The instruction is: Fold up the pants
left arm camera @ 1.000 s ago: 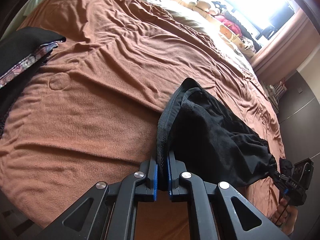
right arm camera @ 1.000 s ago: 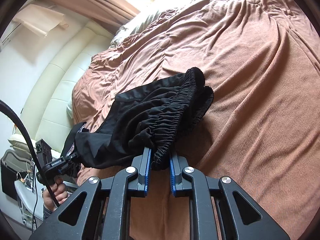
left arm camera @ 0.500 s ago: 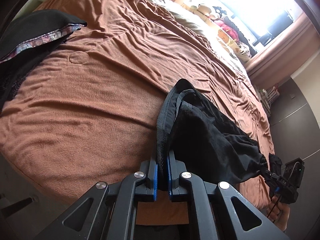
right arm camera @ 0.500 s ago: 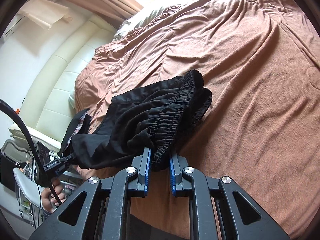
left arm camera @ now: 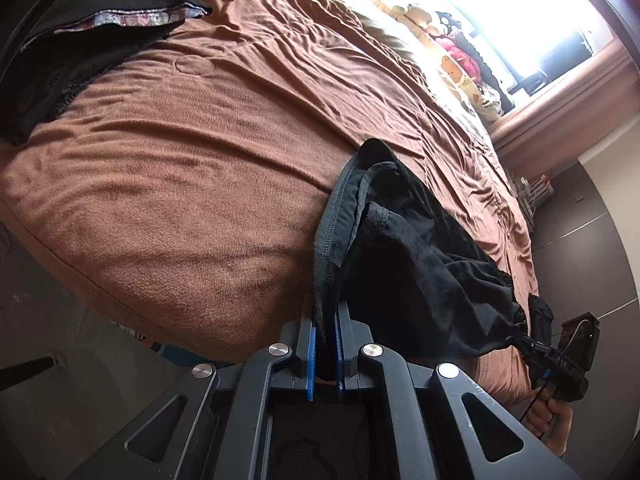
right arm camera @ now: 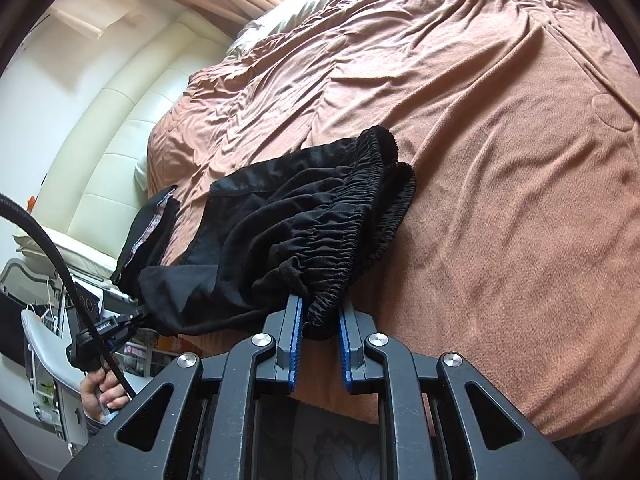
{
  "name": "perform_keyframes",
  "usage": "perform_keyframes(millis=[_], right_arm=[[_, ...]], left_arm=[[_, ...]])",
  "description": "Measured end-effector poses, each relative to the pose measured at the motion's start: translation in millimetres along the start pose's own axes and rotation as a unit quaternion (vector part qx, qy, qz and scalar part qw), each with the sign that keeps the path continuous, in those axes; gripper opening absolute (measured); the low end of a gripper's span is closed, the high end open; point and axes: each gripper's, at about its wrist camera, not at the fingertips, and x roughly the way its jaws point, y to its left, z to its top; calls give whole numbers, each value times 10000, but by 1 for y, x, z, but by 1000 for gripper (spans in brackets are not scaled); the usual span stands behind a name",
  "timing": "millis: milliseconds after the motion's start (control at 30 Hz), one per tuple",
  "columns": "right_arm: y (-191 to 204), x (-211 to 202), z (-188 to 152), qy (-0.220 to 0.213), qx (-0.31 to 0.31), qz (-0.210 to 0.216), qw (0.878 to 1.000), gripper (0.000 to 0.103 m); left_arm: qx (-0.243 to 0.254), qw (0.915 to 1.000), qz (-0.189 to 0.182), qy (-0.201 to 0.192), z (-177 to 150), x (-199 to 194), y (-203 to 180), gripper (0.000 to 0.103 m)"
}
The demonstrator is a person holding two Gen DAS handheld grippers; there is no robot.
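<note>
Slowly, the pants were drawn back to the bed's edge

Over the last second both grippers had pulled toward the foot of the brown blanket [left arm camera: 192, 184], taking the black pants [left arm camera: 416, 276] with them. The left gripper [left arm camera: 325, 344] had its jaws clamped on a hem; the right gripper [right arm camera: 318, 340] pinched the gathered elastic waistband [right arm camera: 344, 248]. Stretched between them, the pants hung partly off the blanket, seemingly being positioned for laying flat. A dark folded garment [left arm camera: 80, 40] lay well apart.
</note>
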Motion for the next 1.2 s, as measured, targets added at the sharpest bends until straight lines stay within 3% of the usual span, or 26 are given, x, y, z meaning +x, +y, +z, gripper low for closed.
perform_keyframes(millis=[133,200,267,333,400,700,933,1200], right_arm=[[-4,12,-5,263,-59,-250,9993,23],[-7,14,-7,344,-23,-316,9989,42],[-7,10,-5,291,-57,-360,9989,50],[-6,3,-3,185,-108,-335,9992,57],[-5,-3,0,69,-119,-358,9993,66],[-16,-4,11,-150,-17,-354,9993,67],[-24,10,33,-136,14,-414,9990,67],[-16,33,55,-82,-192,-539,9983,67]], left_arm=[[104,9979,534,339,-14,15,13,9],[120,9968,661,437,-16,16,18,22],[163,9961,797,345,-16,9,20,51],[161,9957,896,152,-13,-3,21,61],[140,9960,886,-30,-7,-13,21,63],[614,9944,844,-174,43,-8,-15,63],[1048,9917,744,70,76,24,-47,63],[1629,9819,858,446,107,75,-79,61]])
